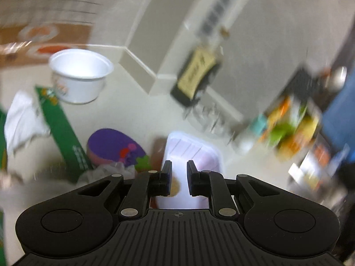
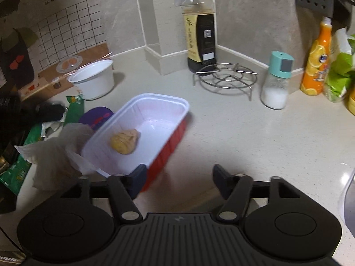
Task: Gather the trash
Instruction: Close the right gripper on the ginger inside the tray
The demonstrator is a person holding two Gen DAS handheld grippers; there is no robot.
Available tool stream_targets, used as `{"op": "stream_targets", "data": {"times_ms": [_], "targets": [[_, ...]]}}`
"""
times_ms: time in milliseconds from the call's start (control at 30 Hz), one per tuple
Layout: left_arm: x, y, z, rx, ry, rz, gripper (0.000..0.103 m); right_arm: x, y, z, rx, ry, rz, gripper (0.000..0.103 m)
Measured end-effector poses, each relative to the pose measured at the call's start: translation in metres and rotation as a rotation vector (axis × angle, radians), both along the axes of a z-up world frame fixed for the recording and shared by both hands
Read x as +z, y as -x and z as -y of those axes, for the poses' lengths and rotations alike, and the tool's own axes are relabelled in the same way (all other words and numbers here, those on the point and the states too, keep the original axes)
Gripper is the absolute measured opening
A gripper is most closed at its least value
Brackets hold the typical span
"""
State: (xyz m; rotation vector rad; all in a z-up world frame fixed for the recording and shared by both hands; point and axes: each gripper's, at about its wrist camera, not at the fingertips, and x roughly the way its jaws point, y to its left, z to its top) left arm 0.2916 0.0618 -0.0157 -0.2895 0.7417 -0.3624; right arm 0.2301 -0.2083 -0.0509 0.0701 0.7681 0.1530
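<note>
The right gripper (image 2: 179, 180) stood with its jaws wide apart and nothing between them, low in the frame. The red tray (image 2: 142, 130), holding a tan lump (image 2: 125, 141), sat tilted at centre left. The left gripper (image 1: 179, 178) had its jaws narrow, gripping the tray's rim.

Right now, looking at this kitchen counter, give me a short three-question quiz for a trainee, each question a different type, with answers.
1. True or false: the red tray is empty.
2. What stands directly behind the wire trivet? A) orange bottle B) dark sauce bottle C) white bowl
3. How do the right gripper's jaws stand?

Key: 1 false, a tan lump lies inside; 2 B; 3 open, gripping nothing.
</note>
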Motion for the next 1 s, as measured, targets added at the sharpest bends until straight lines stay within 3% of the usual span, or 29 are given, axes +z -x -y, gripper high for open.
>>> {"op": "stream_targets", "data": {"times_ms": [100,267,433,567,633,700,733,933,1000], "targets": [[-0.015,-0.011,0.019,-0.009,-0.159,-0.020,0.017,-0.003,0.003,0.004,-0.040,0.017,-0.004,0.087],[-0.036,-0.009,0.032,-0.045,-0.223,-0.048,0.017,0.000,0.008,0.008,-0.063,0.077,0.033,0.093],[-0.044,-0.005,0.028,-0.064,-0.177,-0.095,0.021,0.006,-0.001,0.001,-0.068,0.115,0.058,0.097],[-0.044,0.001,0.022,-0.065,-0.148,-0.102,0.021,0.015,-0.012,-0.021,0.109,0.117,0.063,0.096],[-0.040,0.005,0.018,-0.057,-0.137,-0.095,0.021,0.021,-0.024,-0.031,0.215,0.039,0.023,0.088],[-0.037,0.009,0.013,-0.054,-0.119,-0.090,0.021,0.025,-0.040,-0.048,0.292,0.007,-0.026,0.057],[-0.036,0.012,0.010,-0.052,-0.110,-0.088,0.021,0.025,-0.049,-0.056,0.311,0.003,-0.050,0.050],[-0.036,0.023,-0.009,-0.012,-0.103,-0.101,0.021,0.009,-0.101,-0.087,0.366,-0.043,-0.207,0.045],[-0.038,0.027,-0.017,0.006,-0.098,-0.107,0.021,0.003,-0.107,-0.096,0.379,0.004,-0.221,0.045]]}}
